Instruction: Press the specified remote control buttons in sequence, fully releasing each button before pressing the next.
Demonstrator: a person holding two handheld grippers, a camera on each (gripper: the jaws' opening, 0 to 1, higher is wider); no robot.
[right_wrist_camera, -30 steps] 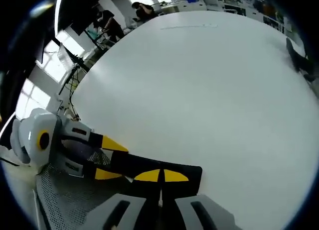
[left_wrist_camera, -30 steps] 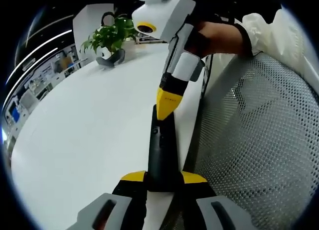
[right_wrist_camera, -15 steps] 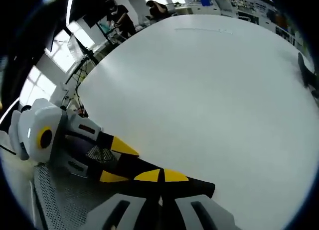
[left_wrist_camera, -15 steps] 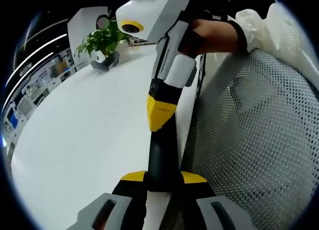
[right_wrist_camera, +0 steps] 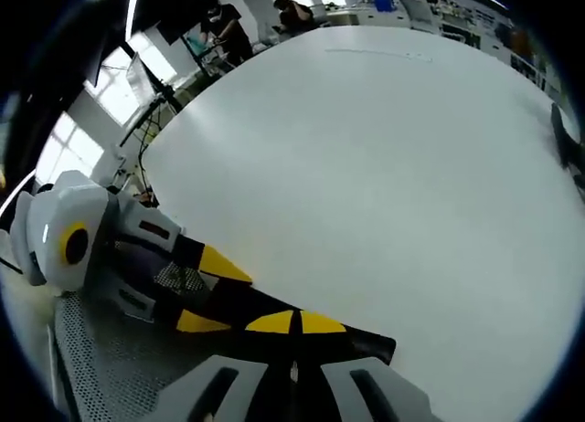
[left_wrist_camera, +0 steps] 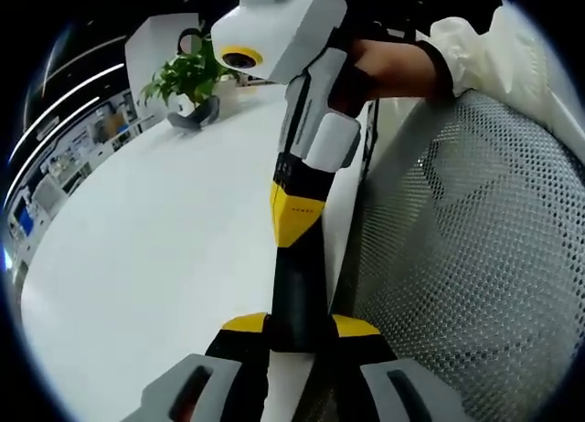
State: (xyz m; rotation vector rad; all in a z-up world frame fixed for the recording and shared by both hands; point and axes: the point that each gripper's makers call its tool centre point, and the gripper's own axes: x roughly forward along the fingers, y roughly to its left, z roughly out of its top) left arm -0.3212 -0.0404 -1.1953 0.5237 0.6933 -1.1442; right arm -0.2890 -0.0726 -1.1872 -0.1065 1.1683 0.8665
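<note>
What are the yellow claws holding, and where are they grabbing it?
The left gripper clamps the black remote control by its near end. The right gripper, jaws closed together, touches the remote's top face with its tip and holds nothing.

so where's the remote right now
In the left gripper view the black remote stands clamped in the left gripper, over the white table's edge, with the right gripper's shut yellow jaws on its face.

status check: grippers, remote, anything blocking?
Left gripper shut on remote, holding its near end. Right gripper shut, yellow tips down on remote's face. Plant far across table, nothing in the way.
</note>
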